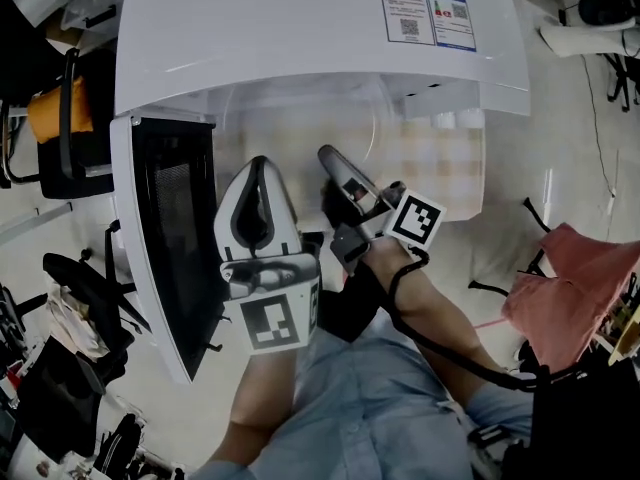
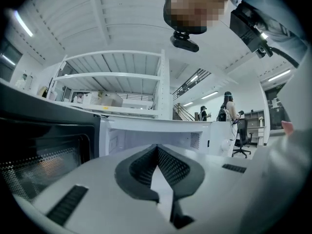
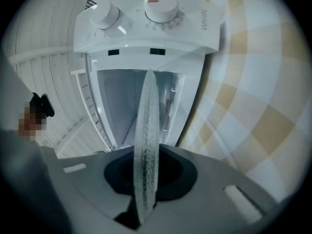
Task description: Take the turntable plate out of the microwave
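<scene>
Turntable plate (image 3: 146, 145) gripped at its rim by right gripper (image 1: 330, 158) jaws; left gripper (image 1: 258, 168) jaws clenched empty. One-sided hold, so the glass could slip and shatter.

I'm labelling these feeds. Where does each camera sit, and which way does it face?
Head view: on the person's head, facing steeply down at the microwave, forearms, left gripper, right gripper.
Left gripper view: on the left gripper, facing the open microwave; its shut, empty jaws show.
Right gripper view: on the right gripper, rolled sideways, facing the microwave; jaws clamp the turntable plate.
Shared: all show the microwave.
</scene>
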